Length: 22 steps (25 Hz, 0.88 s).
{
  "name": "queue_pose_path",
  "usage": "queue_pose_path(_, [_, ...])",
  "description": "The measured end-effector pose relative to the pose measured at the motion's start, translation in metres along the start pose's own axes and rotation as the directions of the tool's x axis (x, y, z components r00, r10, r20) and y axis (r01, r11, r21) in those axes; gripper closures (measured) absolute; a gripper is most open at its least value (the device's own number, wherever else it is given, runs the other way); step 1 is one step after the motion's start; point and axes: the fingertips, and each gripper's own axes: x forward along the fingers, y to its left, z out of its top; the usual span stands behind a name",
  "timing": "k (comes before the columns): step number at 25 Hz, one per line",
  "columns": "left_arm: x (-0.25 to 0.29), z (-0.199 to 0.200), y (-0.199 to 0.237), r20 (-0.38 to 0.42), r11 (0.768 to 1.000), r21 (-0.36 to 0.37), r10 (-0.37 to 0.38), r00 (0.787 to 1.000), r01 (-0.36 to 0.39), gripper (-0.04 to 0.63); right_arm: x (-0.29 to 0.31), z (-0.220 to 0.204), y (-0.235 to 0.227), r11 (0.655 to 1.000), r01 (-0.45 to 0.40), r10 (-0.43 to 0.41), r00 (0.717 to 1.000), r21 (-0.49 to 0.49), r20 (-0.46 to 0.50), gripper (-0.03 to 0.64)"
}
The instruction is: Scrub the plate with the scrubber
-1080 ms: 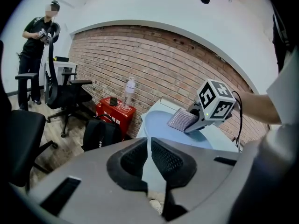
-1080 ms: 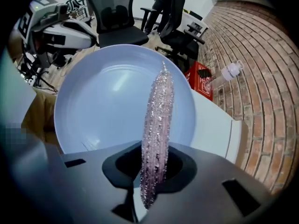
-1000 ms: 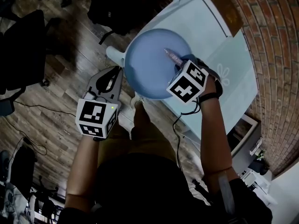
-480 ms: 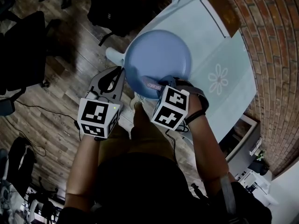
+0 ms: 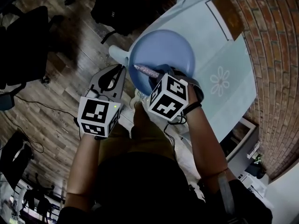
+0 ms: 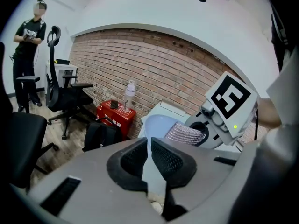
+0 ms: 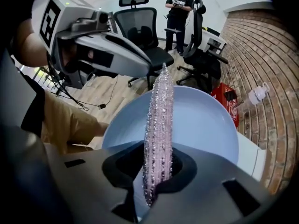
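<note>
- Two hand-held grippers meet at one round, pale blue plate (image 5: 170, 48), which sits over the near corner of a desk (image 5: 224, 55) draped in a light blue cloth with a white flower print.
- The left gripper (image 5: 123, 71) reaches the plate from the left. Its jaws are almost pressed together, and their black ribbed pads pinch the plate's thin rim.
- The right gripper (image 7: 158, 164) points down over the plate's near side. Its jaws pinch a long, pinkish, glittery mesh scrubber (image 7: 159, 120), which stands out well past the jaw tips.
- In the head view the scrubber lies across the plate's near-left part, with its free end towards the rim that the left gripper holds.
- The scrubber seems to rest on the plate's surface, though the contact itself is hard to make out.
- A flat brown rectangular board (image 5: 227, 14) lies at the far end of the desk, well apart from the plate.
- A red brick wall (image 6: 154, 73) runs behind the desk. At its foot stands a red box (image 6: 116, 115) with a clear bottle (image 6: 129, 94) on top.
- A black backpack (image 6: 100, 135) sits just beside the box on the wooden plank floor (image 5: 56, 92).
- A black office chair (image 6: 63, 94) stands further off, and beyond it a person in dark clothes (image 6: 28, 41) stands near the white wall.
</note>
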Motion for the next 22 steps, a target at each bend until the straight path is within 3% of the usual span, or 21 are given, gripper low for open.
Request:
queue_pose_path(7, [-0.009,0.0,0.006,0.011,1.0,-0.01,0.019,1.0,-0.019,0.56,0.001,0.01,-0.052,0.989,0.128,-0.131,0.991,0.072,0.036,0.529])
queue_pose_path(13, [-0.012,0.002,0.006,0.009,1.0,-0.004,0.023,1.0,-0.023,0.56,-0.003,-0.013,-0.116,0.939,0.312,-0.311,0.95,0.147,-0.031,0.529])
queue_pose_path(18, [-0.013,0.002,0.006,0.012,1.0,-0.007,0.02,1.0,-0.02,0.56,-0.008,-0.057,-0.135,0.905,0.38,-0.353,0.921,0.192,-0.164,0.529])
queue_pose_path(22, [-0.013,0.0,0.009,0.01,1.0,-0.012,0.019,1.0,-0.019,0.56,-0.008,-0.08,-0.118,0.925,0.337,-0.283,0.919,0.173,-0.275,0.529])
